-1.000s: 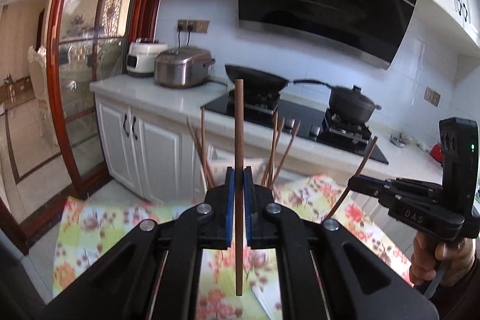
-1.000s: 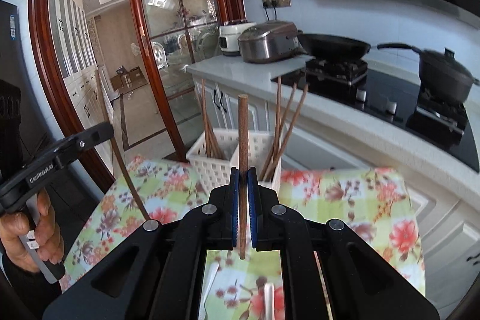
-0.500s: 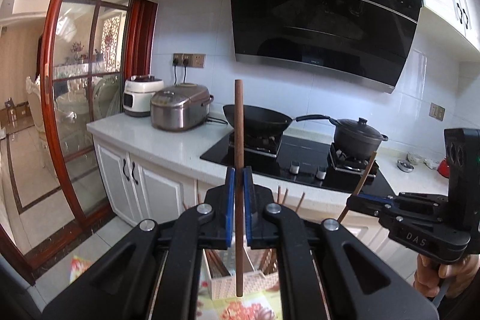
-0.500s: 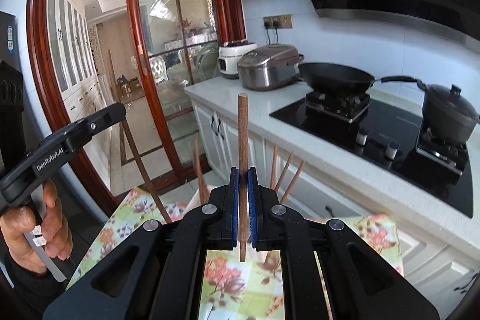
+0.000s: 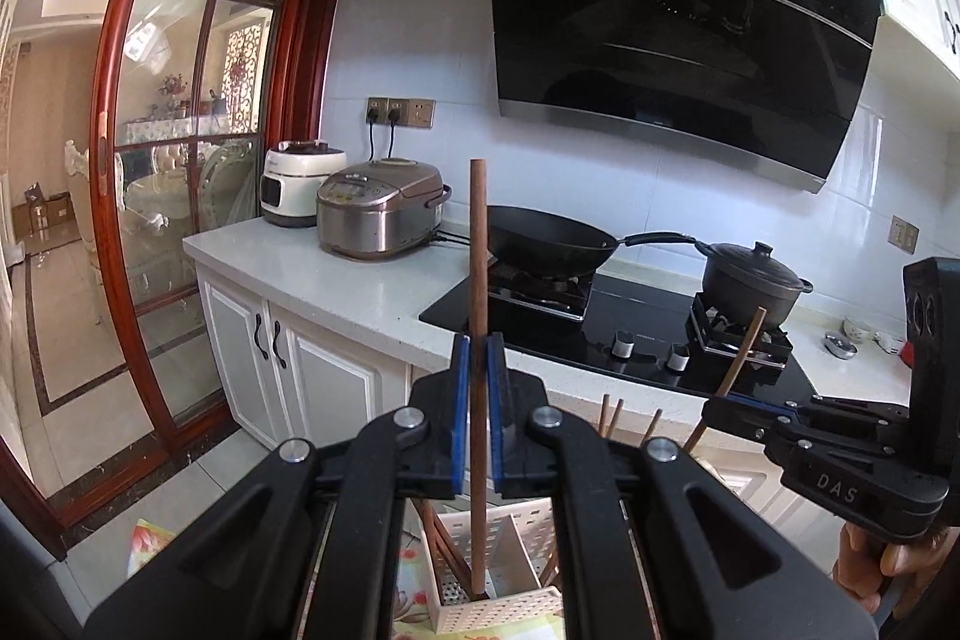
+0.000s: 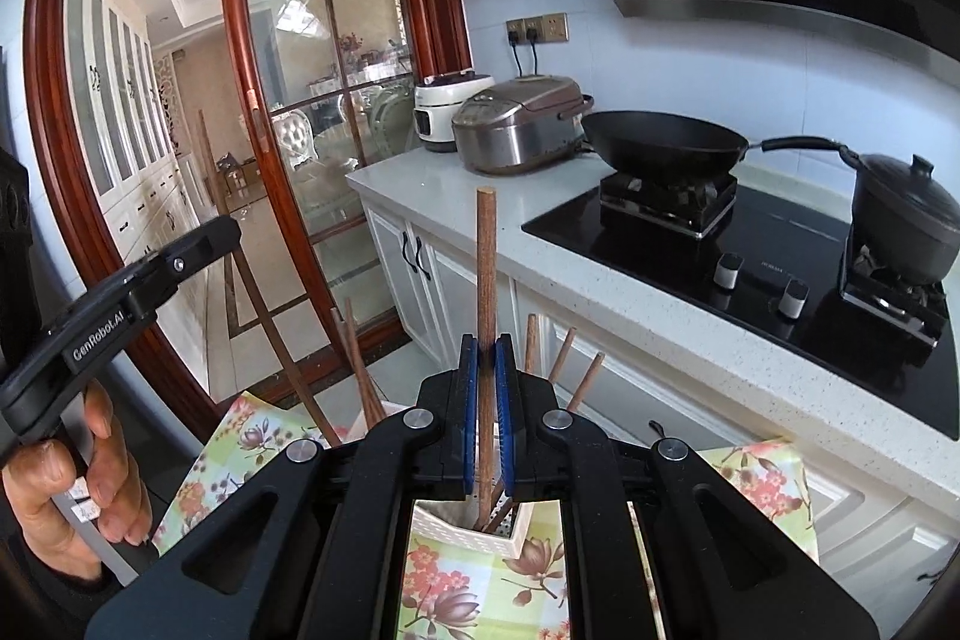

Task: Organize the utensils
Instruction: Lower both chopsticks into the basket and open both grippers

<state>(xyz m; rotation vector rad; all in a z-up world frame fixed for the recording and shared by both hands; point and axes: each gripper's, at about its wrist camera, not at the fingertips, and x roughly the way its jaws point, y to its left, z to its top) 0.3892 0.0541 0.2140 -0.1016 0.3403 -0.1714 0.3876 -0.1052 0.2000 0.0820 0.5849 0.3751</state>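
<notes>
Right now your left gripper [image 5: 478, 340] pinches one upright chopstick [image 5: 478, 280], its tip down in the white basket [image 5: 498, 613]; your right gripper [image 6: 486, 343] clamps another chopstick [image 6: 486, 268] above that basket.

chopstick [image 5: 478, 280]: dark brown
basket [image 5: 498, 617]: white, perforated
tablecloth [image 6: 480, 586]: green-yellow checks, pink flowers
tool pads [image 5: 459, 412]: blue
wok [image 6: 663, 145]: black
</notes>
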